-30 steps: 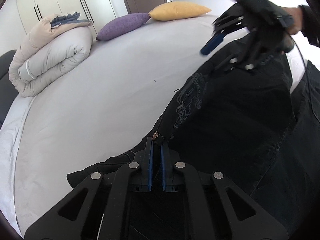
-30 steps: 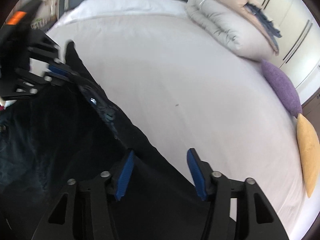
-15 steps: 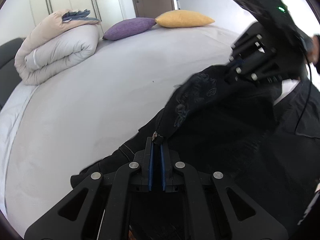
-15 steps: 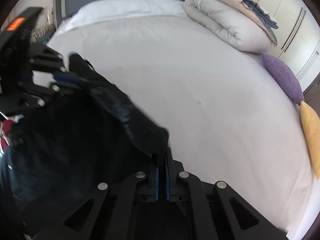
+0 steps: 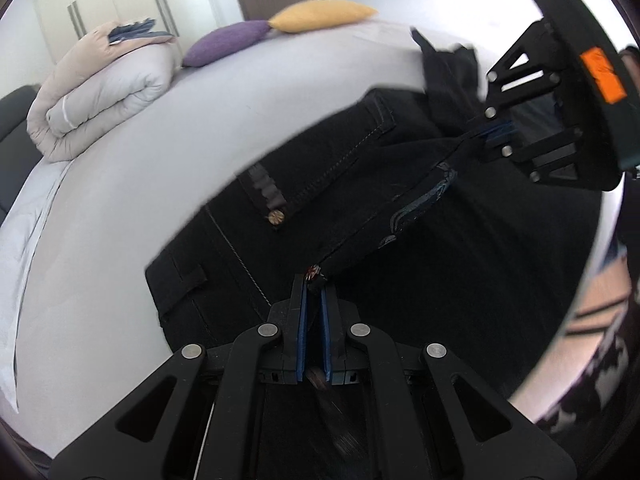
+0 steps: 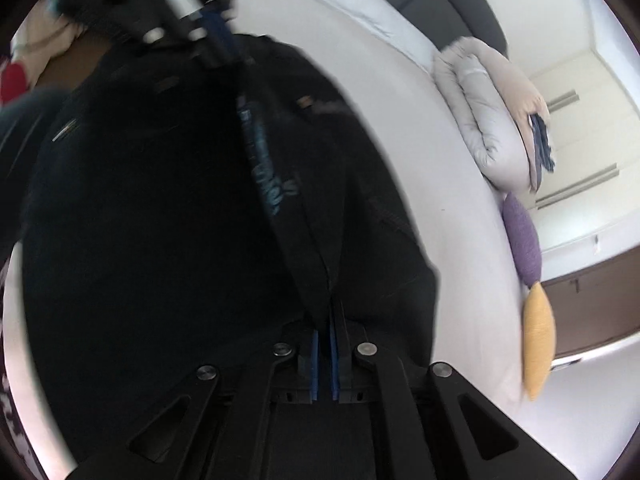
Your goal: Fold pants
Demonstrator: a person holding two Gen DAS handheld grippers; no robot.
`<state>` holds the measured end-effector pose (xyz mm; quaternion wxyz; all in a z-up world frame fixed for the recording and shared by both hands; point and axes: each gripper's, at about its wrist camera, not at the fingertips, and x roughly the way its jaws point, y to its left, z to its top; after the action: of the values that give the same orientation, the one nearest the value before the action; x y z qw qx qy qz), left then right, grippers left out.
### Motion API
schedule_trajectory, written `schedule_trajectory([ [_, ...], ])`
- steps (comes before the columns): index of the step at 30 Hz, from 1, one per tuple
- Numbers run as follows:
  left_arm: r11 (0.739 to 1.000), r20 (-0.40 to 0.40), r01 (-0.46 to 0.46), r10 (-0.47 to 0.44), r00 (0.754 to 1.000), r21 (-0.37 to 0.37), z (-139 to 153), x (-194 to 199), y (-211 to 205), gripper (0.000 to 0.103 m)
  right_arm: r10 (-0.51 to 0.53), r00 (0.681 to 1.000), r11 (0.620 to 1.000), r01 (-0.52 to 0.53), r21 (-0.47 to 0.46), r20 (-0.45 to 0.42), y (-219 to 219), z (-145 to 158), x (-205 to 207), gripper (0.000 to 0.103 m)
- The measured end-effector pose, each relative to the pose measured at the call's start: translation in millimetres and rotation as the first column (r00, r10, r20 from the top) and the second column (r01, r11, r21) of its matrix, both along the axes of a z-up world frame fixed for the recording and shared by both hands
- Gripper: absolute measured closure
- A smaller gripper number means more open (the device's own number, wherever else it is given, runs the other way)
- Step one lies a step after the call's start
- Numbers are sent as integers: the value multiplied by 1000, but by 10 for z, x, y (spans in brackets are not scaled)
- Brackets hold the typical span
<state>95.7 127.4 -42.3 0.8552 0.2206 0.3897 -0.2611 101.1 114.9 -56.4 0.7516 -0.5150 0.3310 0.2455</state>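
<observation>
Where the black pants (image 5: 352,184) spread across the near part of the bed, their upper layer is drawn taut between two grippers, with the waistband end, its belt loop and a metal button facing the open mattress. A pocket seam with pale stitching runs along the top layer, and a strip of bluish embroidery follows the raised fold between the two grips.

The left gripper (image 5: 314,280) has its blue pads pressed together on an edge of that fold, right beside a small rivet; the cloth rises from the pinch and runs away towards the other tool. The right gripper (image 6: 325,322) is likewise clamped on the pants, its jaws nearly meeting with only a thin ridge of black fabric between them. From the left wrist view that same right tool appears at the far end of the fold, its fingers (image 5: 496,130) nipping the cloth, an orange label on its body. A dark flap of the pants sticks up just beyond it.

The white bed sheet (image 5: 120,184) lies bare past the garment. Well apart, at the far side, sit a rolled duvet (image 5: 104,88), a purple cushion (image 5: 228,42) and a yellow cushion (image 5: 320,16), with wardrobe doors (image 5: 92,4) behind.
</observation>
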Motion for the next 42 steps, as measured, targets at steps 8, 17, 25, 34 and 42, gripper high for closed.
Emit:
schedule_trajectory([
  [8, 998, -37, 38, -36, 999, 51, -169, -609, 2, 98, 66, 996, 994, -60, -91, 66, 154, -177, -857, 99],
  [17, 996, -45, 52, -49, 998, 68, -266, -912, 8, 98, 88, 992, 987, -75, -141, 88, 238, -275, -1337, 99],
  [25, 995, -50, 53, -49, 998, 86, -269, -1006, 20, 94, 84, 993, 985, -71, -156, 80, 301, -415, -1570, 99],
  [34, 994, -141, 47, -32, 989, 104, -120, -1128, 193, 89, 32, 995, 991, -20, -131, 93, 284, -514, -1572, 95],
  [42, 990, -87, -100, 92, 992, -96, 221, -779, -160, 89, -23, 992, 995, 34, -89, 124, 308, -541, -1553, 94],
])
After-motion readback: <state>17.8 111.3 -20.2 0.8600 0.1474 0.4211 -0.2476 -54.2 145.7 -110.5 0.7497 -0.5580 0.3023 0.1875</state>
